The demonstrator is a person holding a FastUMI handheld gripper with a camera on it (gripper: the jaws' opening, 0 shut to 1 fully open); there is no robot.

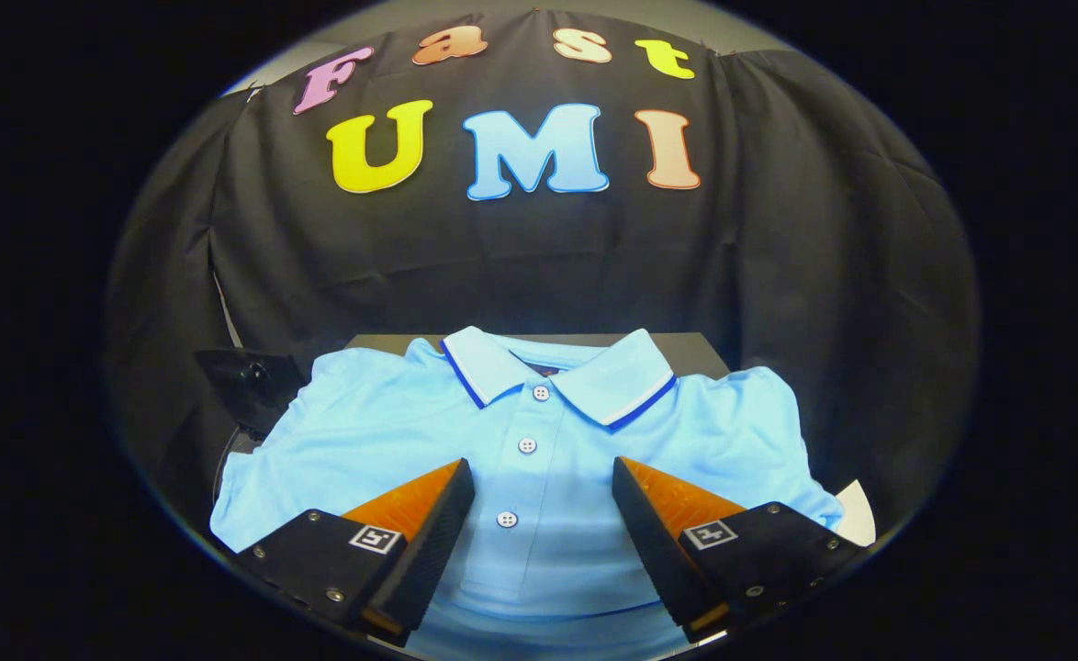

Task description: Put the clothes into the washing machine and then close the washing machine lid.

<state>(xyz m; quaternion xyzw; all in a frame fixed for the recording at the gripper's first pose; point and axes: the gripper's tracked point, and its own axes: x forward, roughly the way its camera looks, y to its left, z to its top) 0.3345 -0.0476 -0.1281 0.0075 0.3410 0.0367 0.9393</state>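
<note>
On a dark desk point(700, 349) a polo shirt point(539, 459) is spread, collar at 12 o'clock; the fingers point(544, 487) are held wide apart above its placket, gripping nothing.

The one camera rides on the gripper point(544, 477) and looks forward along its two fingers point(429, 537), which stand spread apart in the foreground with nothing between their pads. It sits close above a light blue polo shirt point(539, 431) and faces slightly downward across it, from the shirt's lower half toward its collar. The button placket runs straight up the gap between the fingers, so the view is centred on the shirt. Beyond the collar lies the far edge of the dark table point(686, 344), and behind that hangs the booth's black cloth wall point(539, 257), facing the lens squarely.
</note>
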